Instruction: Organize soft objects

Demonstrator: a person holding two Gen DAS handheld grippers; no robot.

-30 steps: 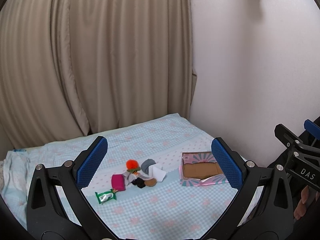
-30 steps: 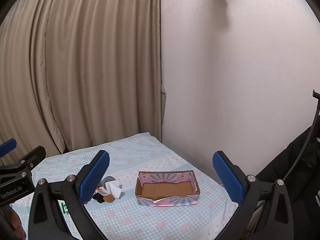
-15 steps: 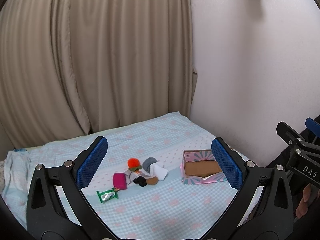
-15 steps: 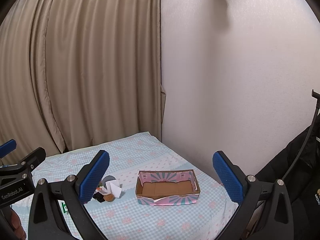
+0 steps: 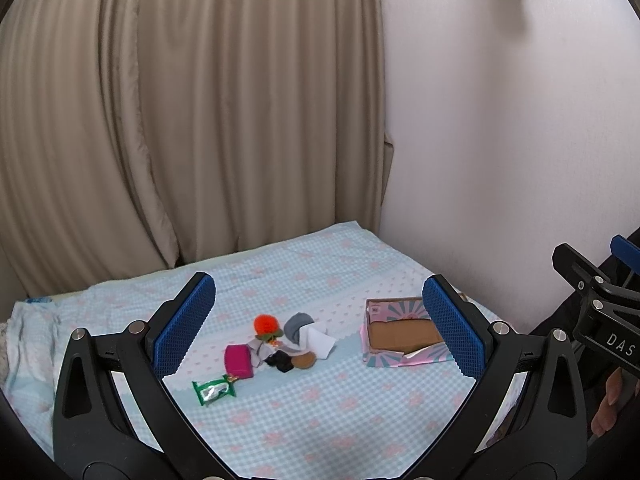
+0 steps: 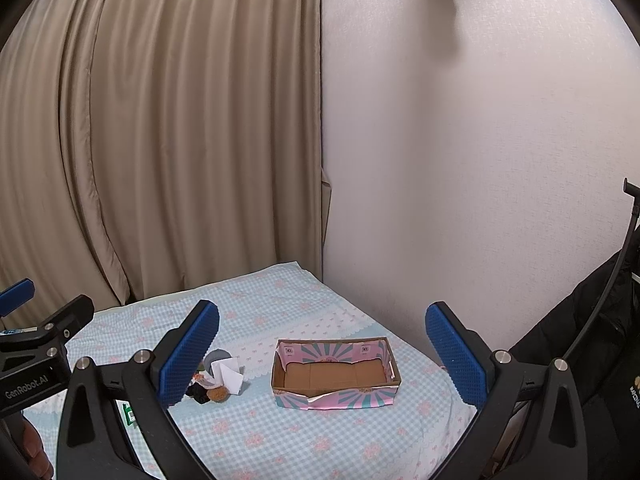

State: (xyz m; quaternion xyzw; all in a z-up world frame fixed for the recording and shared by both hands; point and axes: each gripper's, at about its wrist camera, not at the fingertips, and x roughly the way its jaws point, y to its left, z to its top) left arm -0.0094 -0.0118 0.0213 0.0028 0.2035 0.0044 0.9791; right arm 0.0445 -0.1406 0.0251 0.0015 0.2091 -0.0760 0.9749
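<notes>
A small pile of soft things lies on the blue checked bed sheet (image 5: 320,412): an orange pompom toy (image 5: 266,325), a grey cloth (image 5: 297,325), a white cloth (image 5: 318,340), a black piece (image 5: 280,361), a brown piece (image 5: 305,361), a magenta pouch (image 5: 237,361) and a green packet (image 5: 214,390). An empty pink-and-teal cardboard box (image 6: 336,374) stands to their right; it also shows in the left wrist view (image 5: 404,338). My left gripper (image 5: 318,332) is open and empty, held well above and short of the pile. My right gripper (image 6: 322,356) is open and empty, facing the box from a distance.
Beige curtains (image 5: 180,120) hang behind the bed. A white wall (image 6: 480,160) runs along the bed's right side. Dark clothing (image 6: 600,340) is at the far right. The sheet bunches at the left edge (image 5: 28,332).
Both views have shifted only slightly; the pile and box sit a little differently in the frames. Nothing was taken hold of or moved.
</notes>
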